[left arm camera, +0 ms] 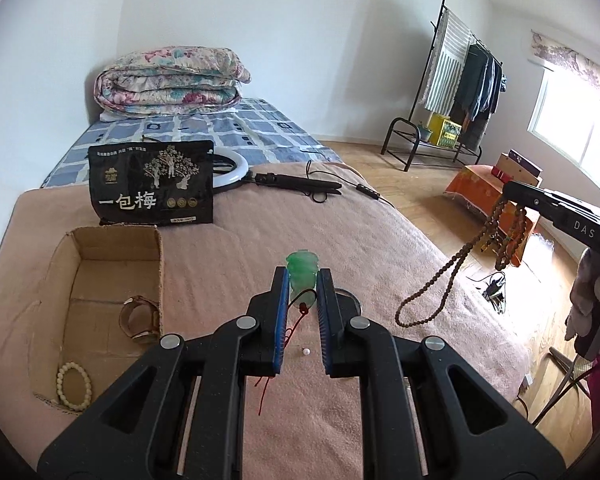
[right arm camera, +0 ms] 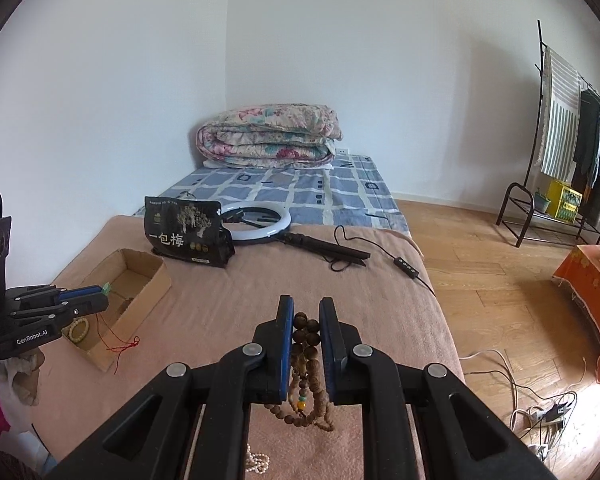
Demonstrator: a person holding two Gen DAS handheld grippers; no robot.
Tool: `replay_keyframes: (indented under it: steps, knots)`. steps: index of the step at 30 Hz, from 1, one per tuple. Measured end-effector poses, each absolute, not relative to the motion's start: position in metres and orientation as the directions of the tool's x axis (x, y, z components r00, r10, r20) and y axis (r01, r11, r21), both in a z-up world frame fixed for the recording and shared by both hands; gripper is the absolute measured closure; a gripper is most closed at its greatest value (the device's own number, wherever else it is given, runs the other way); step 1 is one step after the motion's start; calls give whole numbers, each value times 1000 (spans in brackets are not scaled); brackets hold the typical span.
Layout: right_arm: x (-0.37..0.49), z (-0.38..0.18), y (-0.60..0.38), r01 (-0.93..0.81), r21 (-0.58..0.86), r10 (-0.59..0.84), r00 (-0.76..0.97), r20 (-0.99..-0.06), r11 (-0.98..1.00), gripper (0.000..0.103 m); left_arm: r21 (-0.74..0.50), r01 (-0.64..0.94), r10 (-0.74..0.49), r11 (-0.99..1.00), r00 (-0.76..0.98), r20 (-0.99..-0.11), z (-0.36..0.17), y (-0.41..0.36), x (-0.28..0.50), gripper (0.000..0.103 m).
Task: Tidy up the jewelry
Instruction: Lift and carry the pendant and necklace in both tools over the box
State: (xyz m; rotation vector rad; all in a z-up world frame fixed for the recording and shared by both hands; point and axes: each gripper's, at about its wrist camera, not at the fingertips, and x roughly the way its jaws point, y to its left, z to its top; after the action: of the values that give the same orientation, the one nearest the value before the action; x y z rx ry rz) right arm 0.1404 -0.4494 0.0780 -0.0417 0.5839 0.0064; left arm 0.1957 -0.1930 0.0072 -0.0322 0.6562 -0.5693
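Observation:
My left gripper [left arm camera: 303,276] is shut on a green jade pendant [left arm camera: 302,270] whose red cord [left arm camera: 288,336] hangs down over the pink blanket; it also shows in the right wrist view [right arm camera: 102,289] above the cardboard box [right arm camera: 152,280]. My right gripper [right arm camera: 306,312] is shut on a brown wooden bead necklace [right arm camera: 306,344]; in the left wrist view it [left arm camera: 508,196] holds the beads [left arm camera: 440,280] dangling at the bed's right edge. The box [left arm camera: 76,252] holds a gold watch [left arm camera: 140,318] and a cream bead bracelet [left arm camera: 73,386].
A small white pearl [left arm camera: 306,352] lies on the blanket, and a white pearl strand [right arm camera: 258,462] lies below my right gripper. A black snack bag [left arm camera: 152,184] and a ring light [left arm camera: 236,170] with cable lie behind the box. A folded quilt [left arm camera: 168,80] sits at the bed's head.

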Motion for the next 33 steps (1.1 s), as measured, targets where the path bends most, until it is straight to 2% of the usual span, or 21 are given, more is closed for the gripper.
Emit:
replay_keyframes:
  steps: [15,33]
  knots:
    - [164,128,-359,-172,-61,122,869,-479,983,92,-183,403,-435,897,725,-534,34,-111,192,91]
    - [240,141,-238,-360,-32,304,828,-470,932,92,-196,275,-338,941,765,-549,14,-21,213,91]
